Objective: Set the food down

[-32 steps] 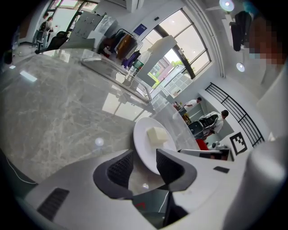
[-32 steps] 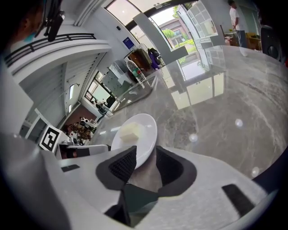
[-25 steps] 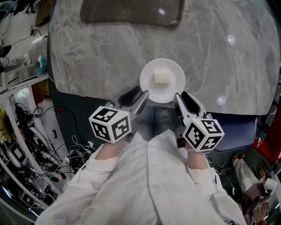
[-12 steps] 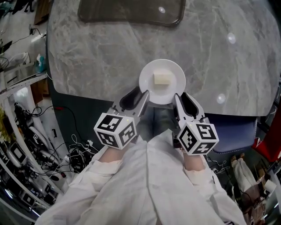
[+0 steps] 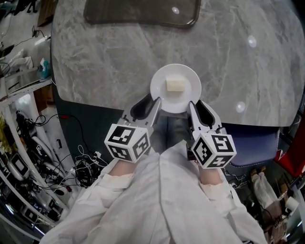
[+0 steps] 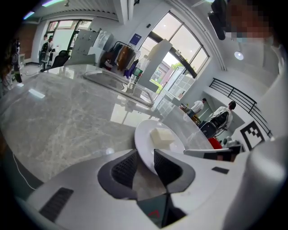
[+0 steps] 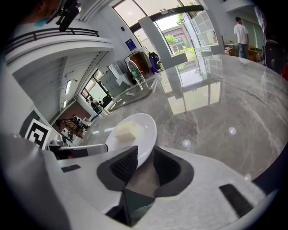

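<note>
A white plate [image 5: 186, 95] with a pale yellow block of food [image 5: 174, 85] rests on the grey marble table [image 5: 95, 57], near its front edge. My left gripper [image 5: 152, 106] reaches the plate's near-left rim. In the left gripper view the plate [image 6: 144, 134] has its rim between the jaws of that gripper [image 6: 145, 155]. Those jaws have just been closing, and a gap still shows beside the rim. My right gripper [image 5: 193, 108] stands at the near-right rim. In the right gripper view the plate [image 7: 146, 130] and food [image 7: 126, 131] lie ahead, with the rim inside the right gripper [image 7: 145, 152], a gap showing.
A dark tray [image 5: 142, 12] lies at the table's far side. The table's front edge runs just under the grippers. A blue seat [image 5: 257, 138] stands at the right, and cables [image 5: 28, 143] and shelves at the left. Bottles [image 6: 130, 81] stand far off.
Both marker cubes have swung slightly inward as the grippers tilted. The left jaws have narrowed around the plate's rim. Plate and food have kept their place.
</note>
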The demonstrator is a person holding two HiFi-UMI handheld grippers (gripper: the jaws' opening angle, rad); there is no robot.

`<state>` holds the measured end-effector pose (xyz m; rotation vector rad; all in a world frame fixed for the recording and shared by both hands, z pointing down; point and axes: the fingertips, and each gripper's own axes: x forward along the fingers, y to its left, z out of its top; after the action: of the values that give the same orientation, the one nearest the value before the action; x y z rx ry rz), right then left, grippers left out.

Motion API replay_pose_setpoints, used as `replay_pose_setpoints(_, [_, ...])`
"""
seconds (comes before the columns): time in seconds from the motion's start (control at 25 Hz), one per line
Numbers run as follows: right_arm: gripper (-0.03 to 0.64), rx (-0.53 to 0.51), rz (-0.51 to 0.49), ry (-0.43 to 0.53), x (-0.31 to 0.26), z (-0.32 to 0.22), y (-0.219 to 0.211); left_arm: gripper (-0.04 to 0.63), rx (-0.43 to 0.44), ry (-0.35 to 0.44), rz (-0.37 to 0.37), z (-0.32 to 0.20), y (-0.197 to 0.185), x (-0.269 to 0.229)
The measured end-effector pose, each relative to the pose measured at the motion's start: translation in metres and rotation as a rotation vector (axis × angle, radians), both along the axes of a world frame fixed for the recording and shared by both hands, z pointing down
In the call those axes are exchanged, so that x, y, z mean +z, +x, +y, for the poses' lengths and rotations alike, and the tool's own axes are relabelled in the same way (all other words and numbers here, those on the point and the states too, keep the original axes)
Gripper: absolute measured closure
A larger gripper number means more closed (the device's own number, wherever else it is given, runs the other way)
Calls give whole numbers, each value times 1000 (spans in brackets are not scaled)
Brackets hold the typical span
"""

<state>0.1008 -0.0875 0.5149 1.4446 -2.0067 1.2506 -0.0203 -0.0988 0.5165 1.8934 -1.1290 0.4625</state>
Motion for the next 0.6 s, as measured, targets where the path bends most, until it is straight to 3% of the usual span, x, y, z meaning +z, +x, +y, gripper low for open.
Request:
replay_pose_setpoints(0.28, [549,-45,11,-30,2,1,3,488,28,9,-9,3,3,0])
replay_pose_setpoints(0.6, [557,-48,-21,-51,-5,-2,5,500,-19,-18,31,9,3,-5])
